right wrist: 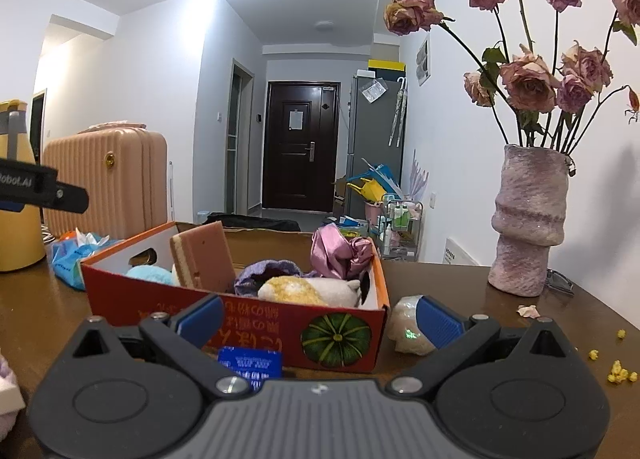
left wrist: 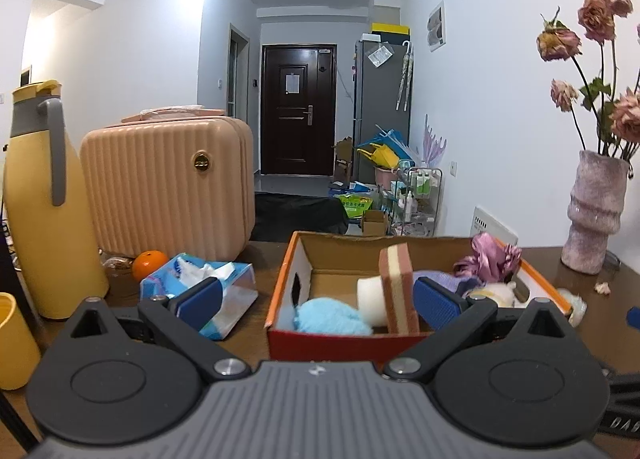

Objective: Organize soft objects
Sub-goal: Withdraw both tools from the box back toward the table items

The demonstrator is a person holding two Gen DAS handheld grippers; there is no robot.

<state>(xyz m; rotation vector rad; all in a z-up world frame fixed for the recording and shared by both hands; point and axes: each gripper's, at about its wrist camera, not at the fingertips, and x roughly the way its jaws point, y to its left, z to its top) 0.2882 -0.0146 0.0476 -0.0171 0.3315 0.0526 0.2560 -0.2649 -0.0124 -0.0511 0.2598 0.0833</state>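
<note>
While both jaws gape empty, the sponge [left wrist: 396, 287] leans upright in the box [left wrist: 276, 291] mid-bench. A careless reach by the left gripper [left wrist: 320, 299] could topple it

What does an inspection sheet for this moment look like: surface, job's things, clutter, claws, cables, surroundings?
Surface: dark wooden table; yellow crumbs and a petal near the vase.
Job's things: cardboard box holds a sponge, blue fluffy ball, purple cloth, pink ribbon and plush toy; a pale soft lump lies outside, at the box's right corner.
Clutter: tissue pack, orange, yellow jug, suitcase, vase of dried roses.
Claws: left claw and right claw both open, empty.
Cables: nothing seen.
Surroundings: hallway, dark door, loaded cart.
</note>
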